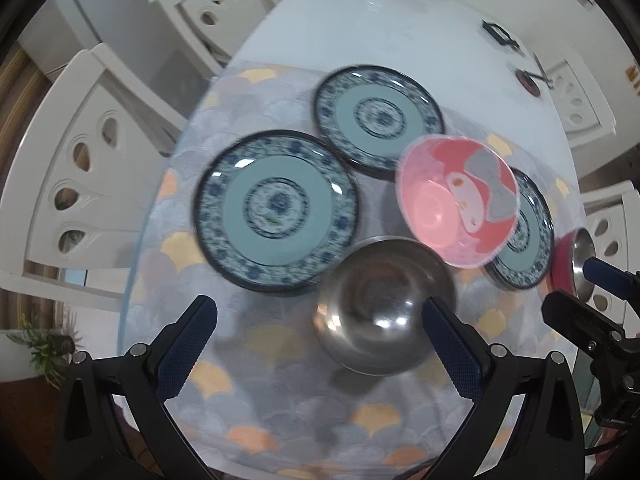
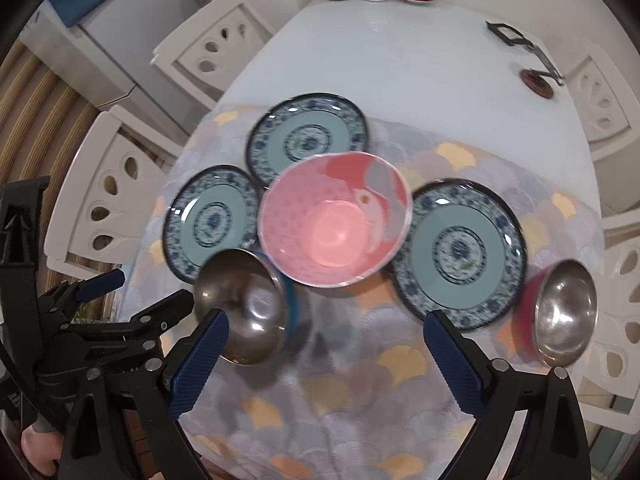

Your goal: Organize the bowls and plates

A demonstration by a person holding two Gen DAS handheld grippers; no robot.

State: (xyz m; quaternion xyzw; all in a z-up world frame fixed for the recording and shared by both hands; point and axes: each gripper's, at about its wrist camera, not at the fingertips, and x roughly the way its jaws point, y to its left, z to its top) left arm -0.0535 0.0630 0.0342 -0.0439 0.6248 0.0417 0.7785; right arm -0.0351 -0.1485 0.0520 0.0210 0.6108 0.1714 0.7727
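Both grippers, left gripper (image 1: 320, 336) and right gripper (image 2: 326, 354), hang above the mat (image 2: 360, 400) with jaws spread wide, pinching nothing. Three plates (image 2: 458, 252) lie apart and unstacked, so sorting looks barely begun. A pink bowl (image 2: 334, 220), a steel bowl (image 1: 386, 304) and a red-sided bowl (image 2: 564, 312) sit among them, all empty. Next probably calls for descending onto one rim.

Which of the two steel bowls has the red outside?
The steel bowl at the right edge, beside the right-hand plate; its outer wall is red, while the other steel bowl has a blue one.
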